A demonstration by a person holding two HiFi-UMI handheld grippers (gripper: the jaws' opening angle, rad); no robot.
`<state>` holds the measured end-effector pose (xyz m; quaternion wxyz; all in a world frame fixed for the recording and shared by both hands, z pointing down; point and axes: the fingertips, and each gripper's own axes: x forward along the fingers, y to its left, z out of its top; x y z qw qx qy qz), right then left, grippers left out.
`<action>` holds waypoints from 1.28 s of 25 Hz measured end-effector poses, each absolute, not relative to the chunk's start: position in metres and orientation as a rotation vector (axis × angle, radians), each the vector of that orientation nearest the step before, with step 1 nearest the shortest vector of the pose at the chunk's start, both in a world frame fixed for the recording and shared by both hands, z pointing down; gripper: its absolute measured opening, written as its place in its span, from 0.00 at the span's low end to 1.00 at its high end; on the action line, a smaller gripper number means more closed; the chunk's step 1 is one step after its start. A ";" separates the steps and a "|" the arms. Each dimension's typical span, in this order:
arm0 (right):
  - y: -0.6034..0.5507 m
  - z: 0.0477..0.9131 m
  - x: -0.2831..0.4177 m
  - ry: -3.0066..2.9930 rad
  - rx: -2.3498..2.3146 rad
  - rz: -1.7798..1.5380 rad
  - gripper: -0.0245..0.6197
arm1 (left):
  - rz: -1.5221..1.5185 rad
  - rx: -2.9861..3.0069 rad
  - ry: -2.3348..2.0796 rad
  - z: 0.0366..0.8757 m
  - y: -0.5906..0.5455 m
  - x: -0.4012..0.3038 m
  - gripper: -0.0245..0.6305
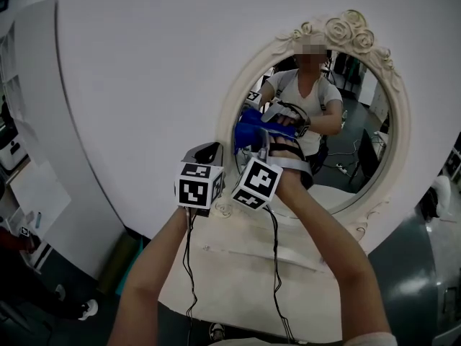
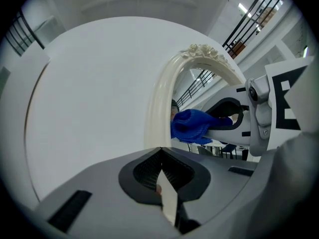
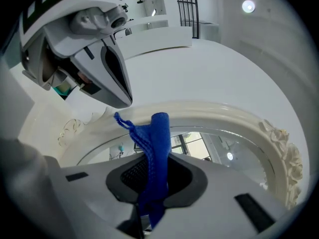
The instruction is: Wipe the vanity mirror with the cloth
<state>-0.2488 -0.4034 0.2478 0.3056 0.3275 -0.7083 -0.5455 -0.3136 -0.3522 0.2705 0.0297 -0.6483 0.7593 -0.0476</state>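
1. The mirror [image 1: 349,157] is oval, in a cream frame with carved roses at the top. It stands upright on a white surface [image 1: 245,265] against a white wall [image 1: 144,71].
2. The right hand-held gripper [image 3: 152,158] is clamped on the blue cloth [image 3: 155,133]. The cloth runs up between its jaws, and a folded end sticks out past the tips with a thin cord loop at one side.
3. From the head view, the cloth is at the left part of the glass, just inside the frame's left edge. The glass shows its blue reflection. I cannot tell whether the cloth presses on the glass.
4. The left hand-held gripper [image 2: 159,151] has its jaws together at the tips. A narrow pale sliver shows between them lower down, and I cannot tell what it is.
5. The left hand-held gripper is held just beside the right one, outside the frame's lower left edge, with both marker cubes close together.
6. Both bare forearms reach up from the bottom of the head view, with black cables hanging along them.
7. The glass reflects a person in a white shirt.
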 end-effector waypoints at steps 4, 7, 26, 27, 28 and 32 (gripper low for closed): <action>-0.402 0.277 -0.251 -1.884 0.816 -1.413 0.15 | -0.129 -2.007 2.375 0.296 -0.352 -0.315 0.05; -0.401 0.303 -0.252 -1.887 0.777 -1.385 0.15 | -0.142 -2.027 2.395 0.319 -0.352 -0.312 0.05; -0.403 0.425 -0.232 -1.910 0.611 -1.209 0.15 | -0.181 -2.181 2.437 0.426 -0.353 -0.282 0.05; -0.402 0.432 -0.231 -1.912 0.600 -1.204 0.15 | -0.185 -2.187 2.441 0.431 -0.352 -0.280 0.05; -0.402 0.438 -0.230 -1.915 0.589 -1.195 0.15 | -0.187 -2.192 2.446 0.436 -0.352 -0.279 0.05; -0.404 0.463 -0.224 -1.910 0.570 -1.146 0.15 | -0.197 -2.214 2.470 0.455 -0.348 -0.276 0.05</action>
